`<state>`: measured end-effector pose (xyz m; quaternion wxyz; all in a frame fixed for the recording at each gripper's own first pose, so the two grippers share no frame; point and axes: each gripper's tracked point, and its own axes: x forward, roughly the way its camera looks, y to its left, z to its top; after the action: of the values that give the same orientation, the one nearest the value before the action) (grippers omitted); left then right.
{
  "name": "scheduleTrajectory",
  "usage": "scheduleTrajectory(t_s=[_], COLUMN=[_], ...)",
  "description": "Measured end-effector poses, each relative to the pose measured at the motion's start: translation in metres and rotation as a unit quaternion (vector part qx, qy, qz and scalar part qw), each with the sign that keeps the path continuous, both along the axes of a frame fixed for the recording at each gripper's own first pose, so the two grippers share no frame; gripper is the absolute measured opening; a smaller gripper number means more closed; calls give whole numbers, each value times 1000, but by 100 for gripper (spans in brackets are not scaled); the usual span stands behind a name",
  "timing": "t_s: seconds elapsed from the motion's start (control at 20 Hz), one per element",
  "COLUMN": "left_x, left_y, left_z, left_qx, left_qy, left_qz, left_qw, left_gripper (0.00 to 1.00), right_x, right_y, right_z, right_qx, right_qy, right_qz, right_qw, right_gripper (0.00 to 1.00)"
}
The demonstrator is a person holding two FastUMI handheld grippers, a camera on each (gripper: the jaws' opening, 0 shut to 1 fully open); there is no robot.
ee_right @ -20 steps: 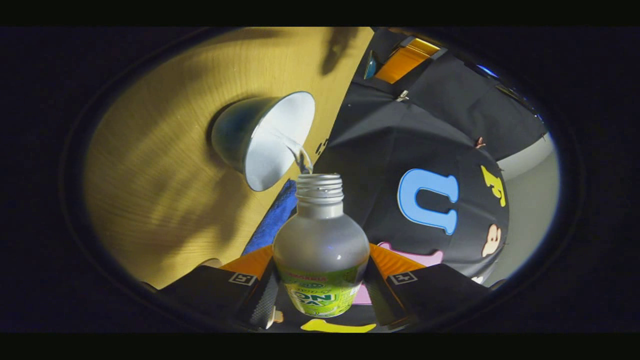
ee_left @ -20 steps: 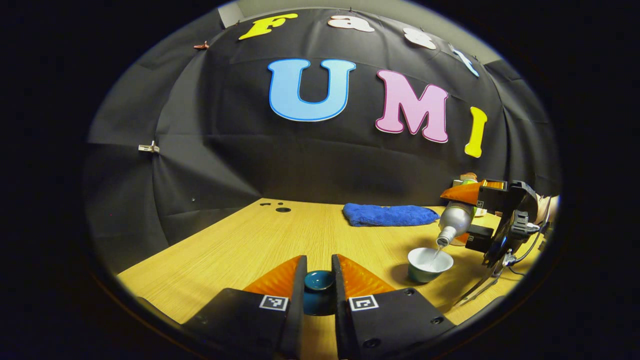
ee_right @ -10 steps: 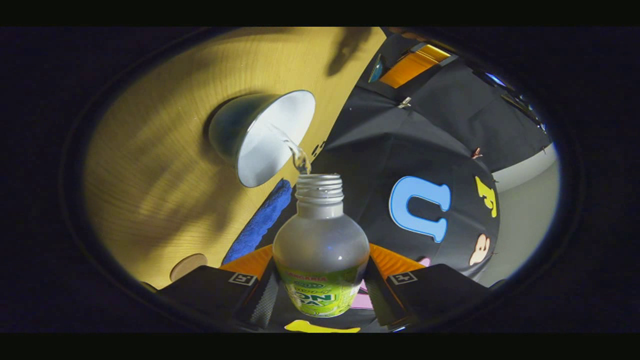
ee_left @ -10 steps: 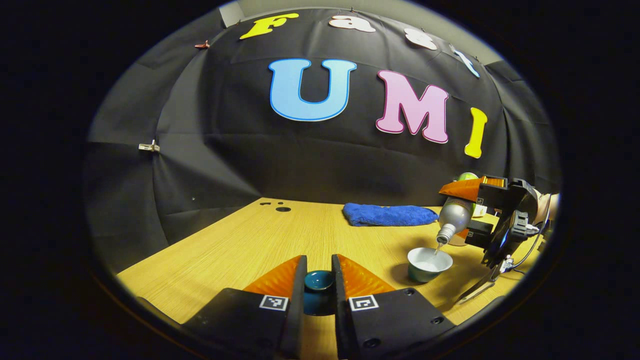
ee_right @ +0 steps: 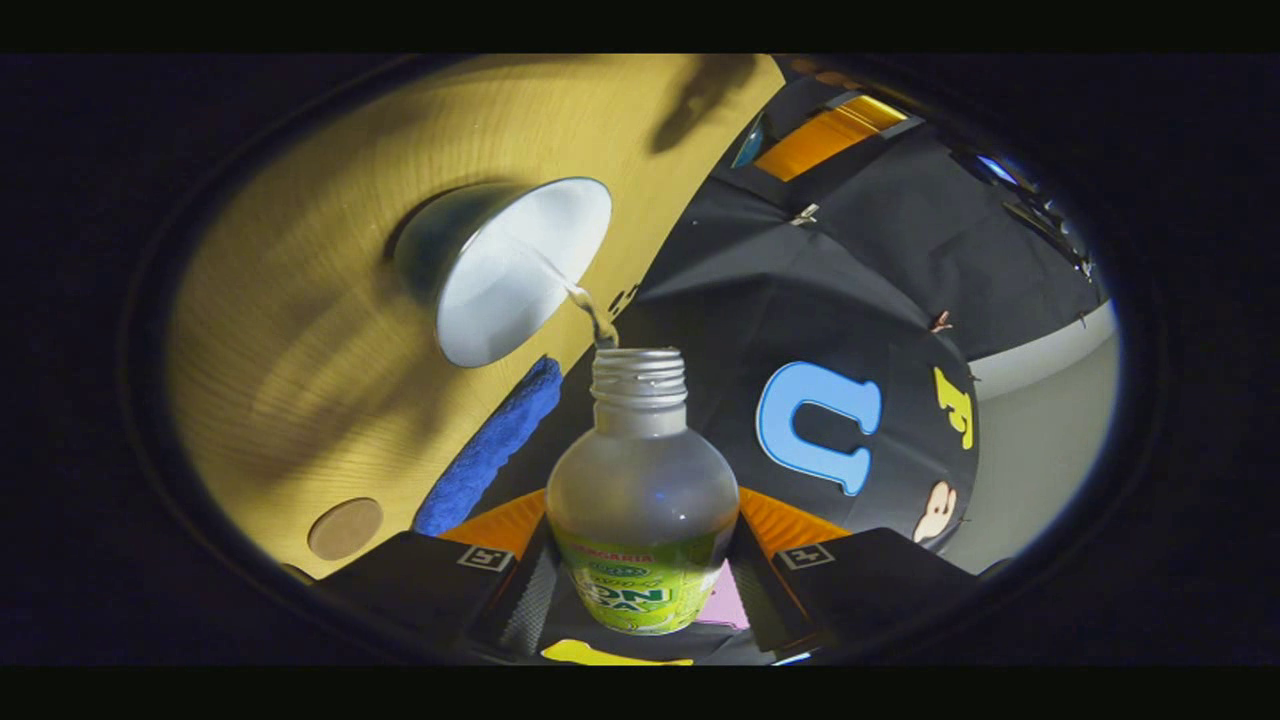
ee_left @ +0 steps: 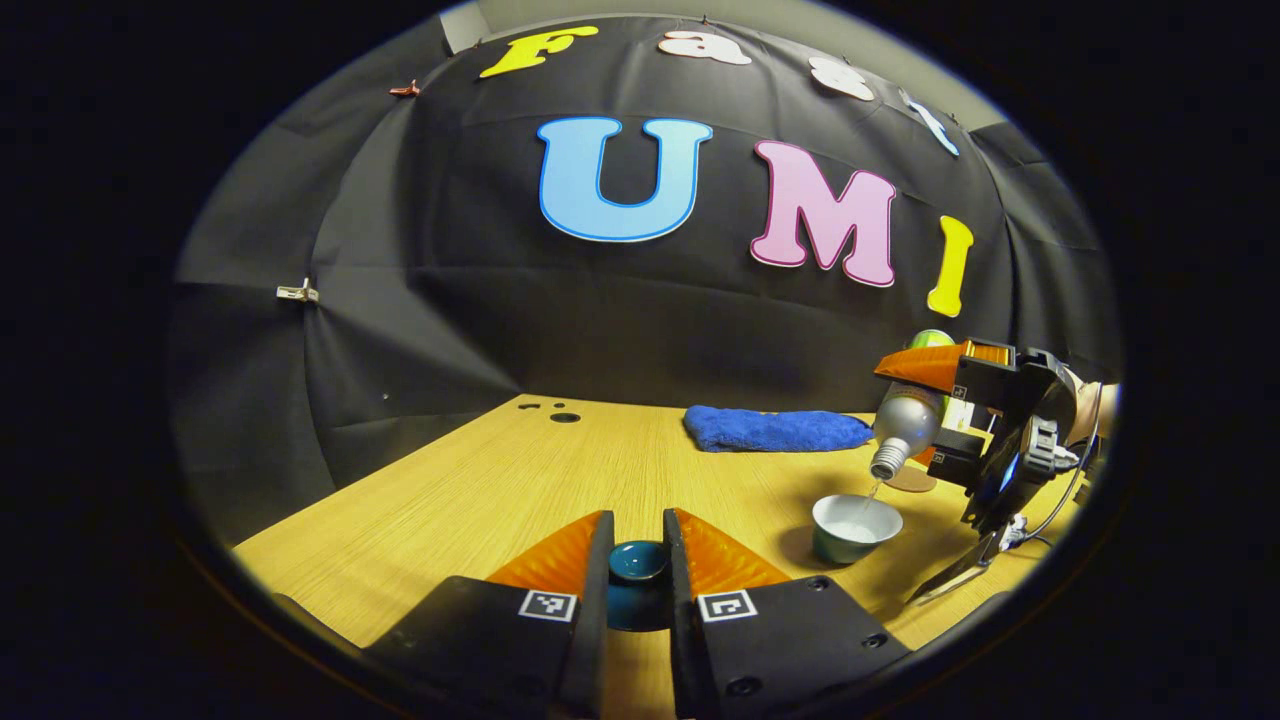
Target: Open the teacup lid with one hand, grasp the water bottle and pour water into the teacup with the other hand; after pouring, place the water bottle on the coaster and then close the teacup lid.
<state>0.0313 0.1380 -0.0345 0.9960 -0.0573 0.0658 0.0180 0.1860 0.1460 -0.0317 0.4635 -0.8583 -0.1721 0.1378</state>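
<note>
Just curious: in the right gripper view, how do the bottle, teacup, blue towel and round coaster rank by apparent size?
1. Water bottle, nearest the camera, so inflated.
2. Teacup.
3. Blue towel.
4. Coaster.

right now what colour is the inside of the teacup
White inside the teacup, clearest in the right gripper view.

A staged recording booth is shown: black cloth [ee_left: 420, 330] is clipped up as a backdrop across the upper frame, and a bare wooden worktop [ee_left: 500, 480] is seen below it.
</note>
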Motion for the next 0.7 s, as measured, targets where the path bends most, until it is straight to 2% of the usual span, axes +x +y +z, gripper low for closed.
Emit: scheduleTrajectory(t_s=[0.1, 0.15, 0.2, 0.7], left_x=[-1, -1, -1, -1], left_y=[0, 0, 0, -1], left_z=[1, 1, 1, 0], left_qx=[-1, -1, -1, -3], left_qy=[0, -1, -1, 4], left_qz=[0, 1, 2, -2], left_qw=[1000, 1000, 1000, 1000], left_gripper=[30, 30, 30, 30], right_x=[0, 1, 1, -3], right_y=[2, 4, 4, 10], right_z=[-1, 0, -1, 6], right_qx=[-11, -14, -15, -23], right_qy=[-4, -5, -5, -22], right_qz=[5, 7, 7, 18], right_qw=[1000, 1000, 1000, 999], right_gripper=[80, 84, 80, 80])
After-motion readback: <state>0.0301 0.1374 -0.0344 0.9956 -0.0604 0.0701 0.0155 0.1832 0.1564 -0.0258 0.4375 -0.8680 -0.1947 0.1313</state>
